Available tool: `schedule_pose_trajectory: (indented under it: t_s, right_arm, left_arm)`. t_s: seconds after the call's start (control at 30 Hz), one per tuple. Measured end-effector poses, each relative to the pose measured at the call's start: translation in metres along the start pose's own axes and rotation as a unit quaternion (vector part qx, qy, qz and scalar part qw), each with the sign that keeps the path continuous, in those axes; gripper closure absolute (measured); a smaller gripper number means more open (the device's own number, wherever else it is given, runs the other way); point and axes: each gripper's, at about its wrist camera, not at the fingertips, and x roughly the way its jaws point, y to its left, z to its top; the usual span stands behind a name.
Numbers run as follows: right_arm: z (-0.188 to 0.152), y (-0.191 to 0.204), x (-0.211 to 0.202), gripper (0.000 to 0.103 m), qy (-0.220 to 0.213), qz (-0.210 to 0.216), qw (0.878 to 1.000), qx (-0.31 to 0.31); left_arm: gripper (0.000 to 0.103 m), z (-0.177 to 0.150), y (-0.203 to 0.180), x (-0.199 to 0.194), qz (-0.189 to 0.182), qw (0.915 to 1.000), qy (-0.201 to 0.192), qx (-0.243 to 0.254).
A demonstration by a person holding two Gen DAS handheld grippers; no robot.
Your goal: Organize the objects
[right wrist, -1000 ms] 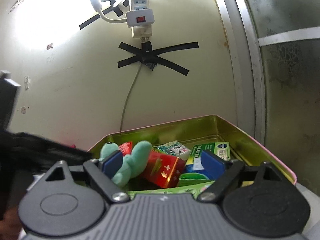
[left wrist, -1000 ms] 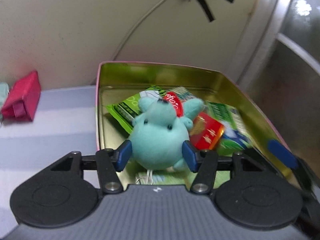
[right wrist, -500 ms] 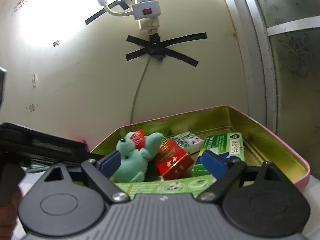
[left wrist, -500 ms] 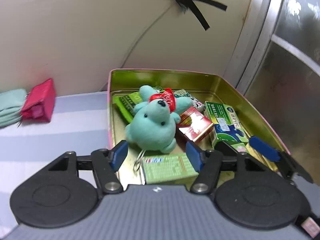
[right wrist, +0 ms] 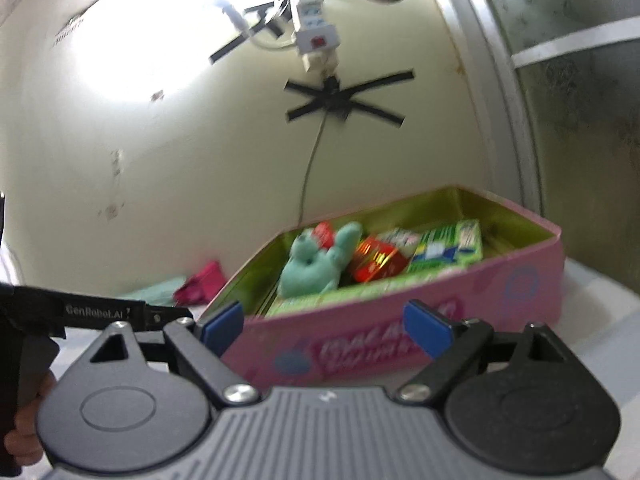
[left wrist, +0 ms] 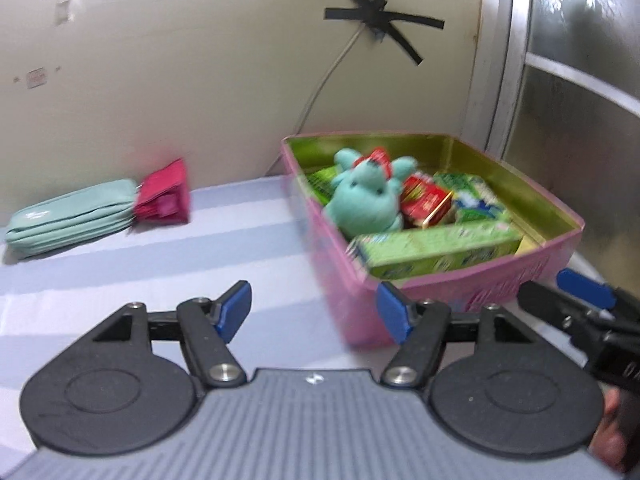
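A pink tin box [left wrist: 460,284] with a gold inside stands on the table by the wall. In it lie a teal plush toy [left wrist: 362,200], a red packet [left wrist: 426,202] and green cartons [left wrist: 432,250]. My left gripper [left wrist: 314,312] is open and empty, in front of the tin's near left corner. My right gripper [right wrist: 326,326] is open and empty, just before the tin's pink front wall [right wrist: 400,340]. The plush [right wrist: 310,266] shows there too.
A mint pouch [left wrist: 70,218] and a magenta wallet [left wrist: 164,196] lie at the left by the wall. A cable [left wrist: 320,88] hangs down the wall behind the tin. A framed glass panel [left wrist: 580,100] stands at the right.
My left gripper let go of the plush toy, which now lies in the tin. Both grippers pulled back and out of the tin.
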Motion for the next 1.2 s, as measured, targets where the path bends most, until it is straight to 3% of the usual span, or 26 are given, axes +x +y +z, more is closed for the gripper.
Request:
schedule_pose_trajectory:
  t_s: [0.33, 0.63, 0.9, 1.03, 1.2]
  right_arm:
    - [-0.023, 0.071, 0.035, 0.013, 0.103, 0.077, 0.991, -0.024]
    - [-0.042, 0.135, 0.074, 0.013, 0.177, 0.108, 0.976, -0.070]
    - [-0.046, 0.179, 0.111, 0.013, 0.213, 0.120, 0.963, -0.115]
    - [-0.040, 0.203, 0.134, 0.013, 0.232, 0.141, 0.954, -0.127]
    - [-0.011, 0.233, 0.182, 0.013, 0.222, 0.160, 0.955, -0.113]
  left_arm:
    - [0.032, -0.031, 0.080, -0.010, 0.067, 0.9971, 0.017, -0.030]
    - [0.031, -0.050, 0.157, -0.009, 0.121, 0.9899, 0.037, -0.062]
    - [0.026, -0.061, 0.211, -0.007, 0.164, 0.9828, 0.039, -0.076]
    - [0.026, -0.062, 0.247, -0.008, 0.182, 0.9747, 0.031, -0.126]
    - [0.025, -0.069, 0.264, -0.017, 0.177, 0.9679, -0.004, -0.179]
